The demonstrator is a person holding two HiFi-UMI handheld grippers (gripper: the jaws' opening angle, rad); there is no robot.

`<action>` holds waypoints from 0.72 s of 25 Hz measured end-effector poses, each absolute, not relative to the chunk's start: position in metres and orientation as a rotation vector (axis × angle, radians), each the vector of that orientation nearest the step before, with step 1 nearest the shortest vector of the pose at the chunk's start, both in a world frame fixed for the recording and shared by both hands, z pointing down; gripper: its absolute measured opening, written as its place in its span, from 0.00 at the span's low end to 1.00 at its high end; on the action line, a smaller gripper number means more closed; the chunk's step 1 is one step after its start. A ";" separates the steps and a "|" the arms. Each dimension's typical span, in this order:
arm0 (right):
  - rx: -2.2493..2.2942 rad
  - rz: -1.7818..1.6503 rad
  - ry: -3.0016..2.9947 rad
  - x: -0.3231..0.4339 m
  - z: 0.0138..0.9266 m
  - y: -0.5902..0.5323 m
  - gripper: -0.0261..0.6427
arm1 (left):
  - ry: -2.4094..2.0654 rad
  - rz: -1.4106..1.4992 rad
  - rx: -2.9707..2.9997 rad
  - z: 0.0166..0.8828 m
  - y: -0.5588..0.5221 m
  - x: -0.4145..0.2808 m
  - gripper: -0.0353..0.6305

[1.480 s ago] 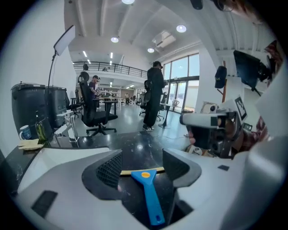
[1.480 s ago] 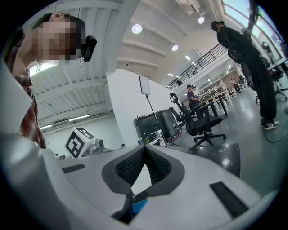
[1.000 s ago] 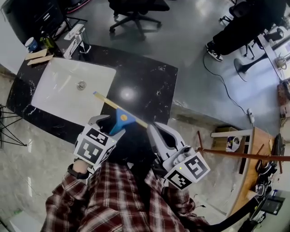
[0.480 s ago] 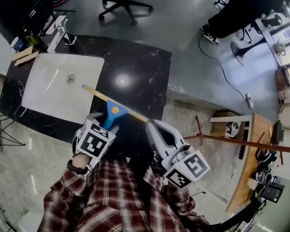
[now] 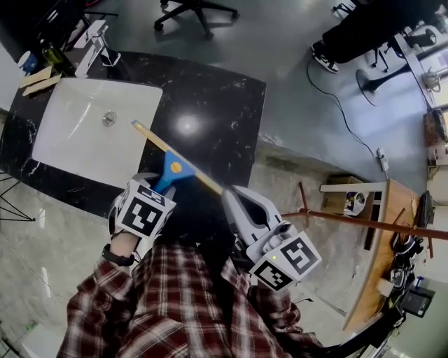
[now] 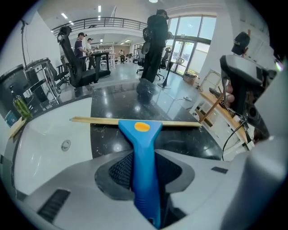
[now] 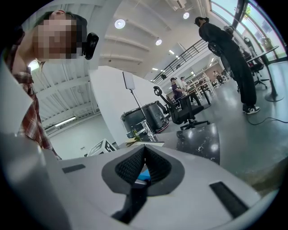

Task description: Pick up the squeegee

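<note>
The squeegee [image 5: 171, 168] has a blue handle with an orange dot and a long pale yellow blade. In the head view it lies slantwise over the black counter [image 5: 224, 105], next to the white sink [image 5: 77, 119]. My left gripper [image 5: 165, 184] points steeply down over the handle. In the left gripper view the handle [image 6: 143, 148] runs between the dark pads of the left gripper [image 6: 144, 164], whose jaws are closing and press on both its sides. My right gripper [image 5: 232, 197] sits just right of the blade's near end. In its own view the right gripper [image 7: 144, 149] is shut with nothing in it.
A faucet [image 5: 91, 45] and small items stand at the sink's far left. An office chair [image 5: 196, 10] and a standing person [image 5: 364, 28] are on the grey floor beyond the counter. A wooden table [image 5: 385, 245] stands at the right.
My left gripper has sunk over the squeegee handle, and its marker cube now covers more of the blue grip. The right gripper has barely shifted.
</note>
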State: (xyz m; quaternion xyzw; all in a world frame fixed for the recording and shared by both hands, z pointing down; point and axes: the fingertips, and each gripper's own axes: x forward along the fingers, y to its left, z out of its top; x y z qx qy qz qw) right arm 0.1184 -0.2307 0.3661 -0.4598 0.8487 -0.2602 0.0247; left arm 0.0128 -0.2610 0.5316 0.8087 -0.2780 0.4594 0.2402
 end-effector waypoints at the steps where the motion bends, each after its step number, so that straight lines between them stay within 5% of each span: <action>1: -1.420 -0.803 2.630 0.117 0.365 -0.230 0.06 | -0.763 1.246 2.216 0.531 -0.261 0.013 0.26; 18: -1.357 -0.661 2.738 0.086 0.338 -0.227 0.06 | -0.997 0.793 2.393 0.455 -0.302 -0.003 0.26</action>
